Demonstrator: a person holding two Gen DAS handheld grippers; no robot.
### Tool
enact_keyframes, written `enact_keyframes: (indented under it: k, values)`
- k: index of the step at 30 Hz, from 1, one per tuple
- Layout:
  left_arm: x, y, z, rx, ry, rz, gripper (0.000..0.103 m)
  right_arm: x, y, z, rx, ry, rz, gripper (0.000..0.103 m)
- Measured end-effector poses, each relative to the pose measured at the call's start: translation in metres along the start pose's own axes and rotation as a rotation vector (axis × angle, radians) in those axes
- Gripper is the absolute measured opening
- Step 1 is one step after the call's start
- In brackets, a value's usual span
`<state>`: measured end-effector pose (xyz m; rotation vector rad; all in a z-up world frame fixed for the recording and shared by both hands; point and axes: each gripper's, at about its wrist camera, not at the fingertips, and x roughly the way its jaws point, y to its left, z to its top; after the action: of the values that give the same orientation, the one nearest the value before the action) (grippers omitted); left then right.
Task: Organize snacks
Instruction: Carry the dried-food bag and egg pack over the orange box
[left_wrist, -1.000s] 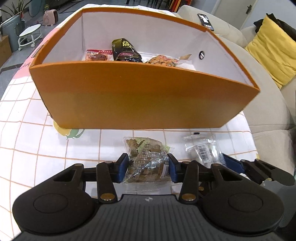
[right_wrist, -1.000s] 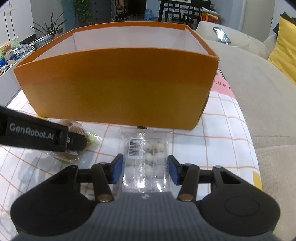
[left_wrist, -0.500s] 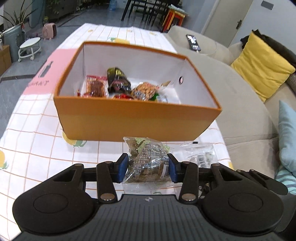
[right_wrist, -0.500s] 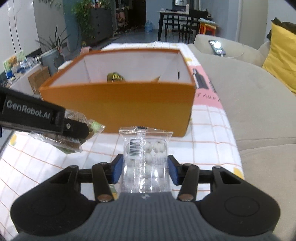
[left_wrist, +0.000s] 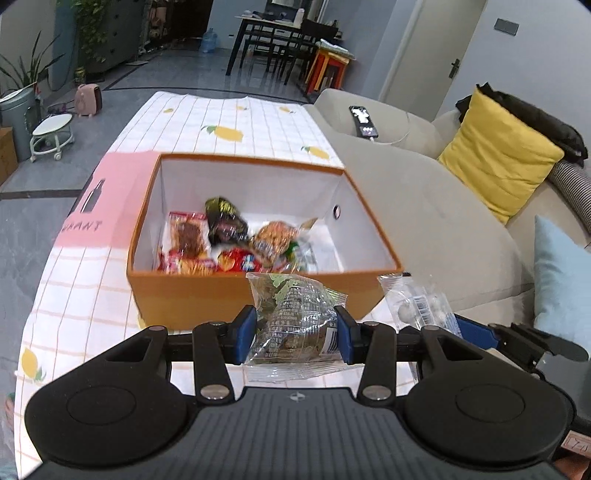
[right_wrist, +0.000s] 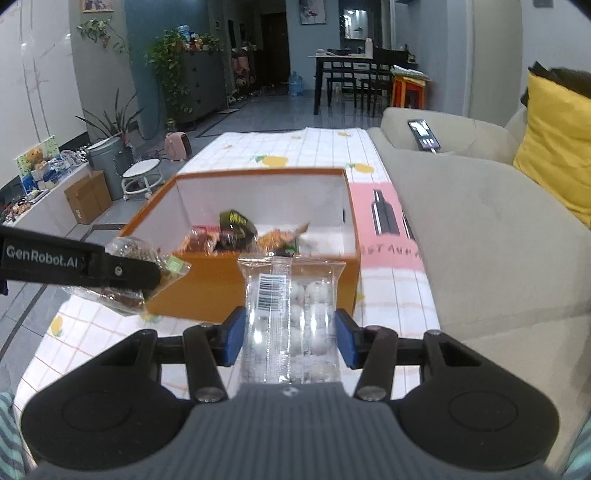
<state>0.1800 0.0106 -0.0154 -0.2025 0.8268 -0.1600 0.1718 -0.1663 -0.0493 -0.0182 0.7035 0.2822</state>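
Note:
An orange box (left_wrist: 192, 295) (right_wrist: 207, 291) with a white inside stands on the checked tablecloth and holds several snack packs (left_wrist: 229, 240) (right_wrist: 236, 229). My left gripper (left_wrist: 297, 334) is shut on a clear pack of brown snacks (left_wrist: 295, 321), held in the air just before the box's near wall. My right gripper (right_wrist: 290, 336) is shut on a clear pack of white balls (right_wrist: 295, 314), also lifted in front of the box. In the left wrist view the white-ball pack (left_wrist: 417, 306) shows at the right. In the right wrist view the brown pack (right_wrist: 129, 277) hangs at the left.
A beige sofa (left_wrist: 424, 206) (right_wrist: 480, 236) runs along the table's right edge, with a phone (left_wrist: 364, 122) on its arm and a yellow cushion (left_wrist: 495, 155). A stool (right_wrist: 142, 179), a bin and plants stand on the floor at the left.
Both grippers rose with their packs, lifting them off the tablecloth. The box now lies lower in both views and its contents show from above.

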Motion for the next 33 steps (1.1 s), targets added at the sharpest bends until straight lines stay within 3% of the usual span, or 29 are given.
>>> enact_keyframes:
  k: [9, 19, 28, 33]
  values:
    - [0.019, 0.004, 0.044, 0.052, 0.01, 0.002, 0.05, 0.027, 0.001, 0.063, -0.035, 0.037, 0.035, 0.049]
    - [0.071, 0.033, 0.087, 0.071, 0.068, 0.061, 0.05, 0.116, -0.008, 0.119, -0.027, 0.178, 0.02, 0.049]
    - [0.131, 0.051, 0.107, 0.071, 0.143, 0.034, 0.05, 0.197, 0.0, 0.145, -0.074, 0.298, -0.043, 0.049]
    - [0.157, 0.06, 0.111, 0.091, 0.181, 0.057, 0.05, 0.23, -0.002, 0.148, -0.084, 0.35, -0.059, 0.049]
